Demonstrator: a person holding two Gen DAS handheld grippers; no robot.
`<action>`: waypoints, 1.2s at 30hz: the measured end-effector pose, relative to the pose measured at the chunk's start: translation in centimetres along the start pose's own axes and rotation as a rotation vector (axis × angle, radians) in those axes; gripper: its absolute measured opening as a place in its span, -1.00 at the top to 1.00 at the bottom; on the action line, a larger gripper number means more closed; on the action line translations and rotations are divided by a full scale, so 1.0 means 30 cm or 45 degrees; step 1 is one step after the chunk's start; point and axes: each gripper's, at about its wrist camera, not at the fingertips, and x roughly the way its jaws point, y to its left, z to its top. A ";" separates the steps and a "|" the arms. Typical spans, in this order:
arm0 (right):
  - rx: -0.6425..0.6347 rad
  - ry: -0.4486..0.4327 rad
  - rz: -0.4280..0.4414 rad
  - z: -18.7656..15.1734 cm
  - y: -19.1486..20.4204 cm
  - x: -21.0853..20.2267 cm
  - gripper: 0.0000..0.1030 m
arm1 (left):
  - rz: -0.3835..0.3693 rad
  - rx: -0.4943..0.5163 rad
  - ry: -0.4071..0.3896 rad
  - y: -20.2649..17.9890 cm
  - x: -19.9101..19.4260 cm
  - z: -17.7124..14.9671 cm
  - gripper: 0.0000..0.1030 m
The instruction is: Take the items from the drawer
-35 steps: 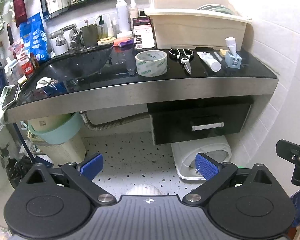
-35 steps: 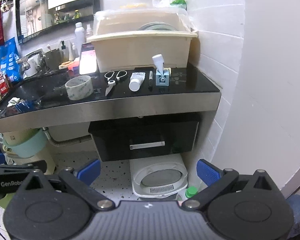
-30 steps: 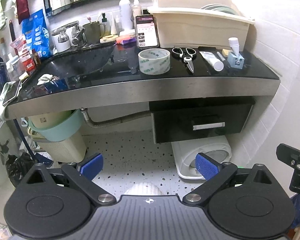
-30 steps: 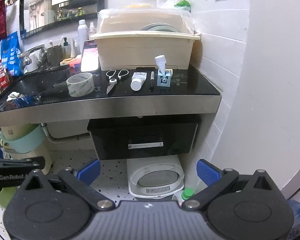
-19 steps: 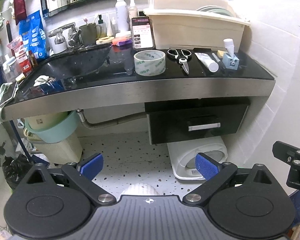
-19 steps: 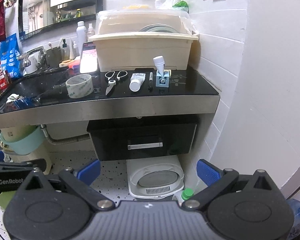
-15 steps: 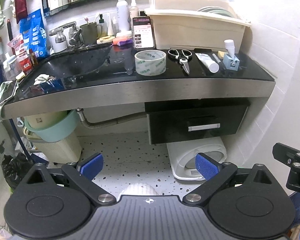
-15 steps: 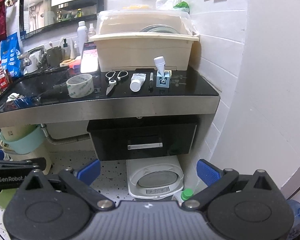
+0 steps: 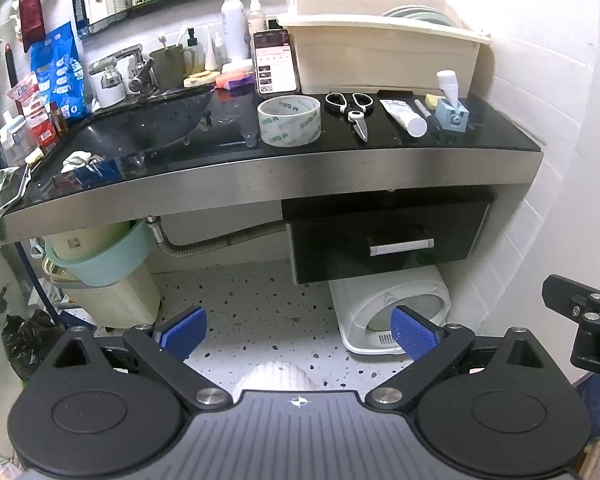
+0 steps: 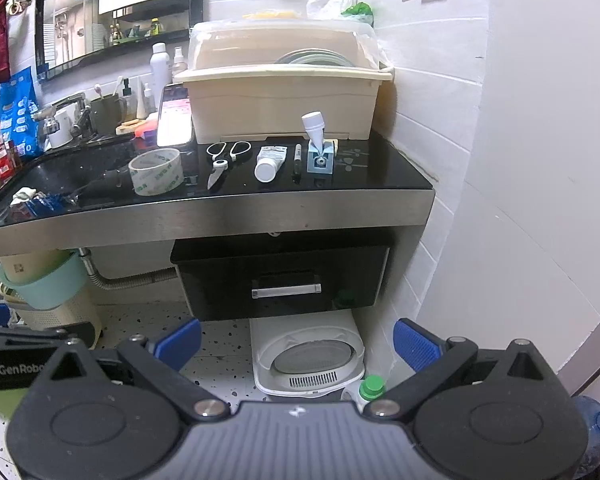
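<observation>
A black drawer with a silver handle hangs closed under the black counter. On the counter lie a tape roll, scissors, a white tube, a black marker and a blue block with a white nozzle. My left gripper and right gripper are both open and empty, well back from the drawer.
A cream dish rack stands at the back of the counter, a phone leaning beside it. The sink is to the left. A white bin sits on the floor under the drawer, a laundry basket at left, a tiled wall at right.
Both views shifted only slightly; the grippers stay open and held back from the counter. Nothing on the counter has moved and the drawer stays closed.
</observation>
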 end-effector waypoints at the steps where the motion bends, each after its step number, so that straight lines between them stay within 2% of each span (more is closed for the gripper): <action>1: -0.001 0.003 0.000 0.000 -0.001 -0.001 -1.00 | 0.002 0.003 -0.001 -0.003 -0.001 -0.001 -0.93; 36: 0.014 0.009 0.007 -0.008 -0.019 -0.019 -1.00 | -0.001 0.008 -0.019 -0.015 -0.005 -0.005 -0.93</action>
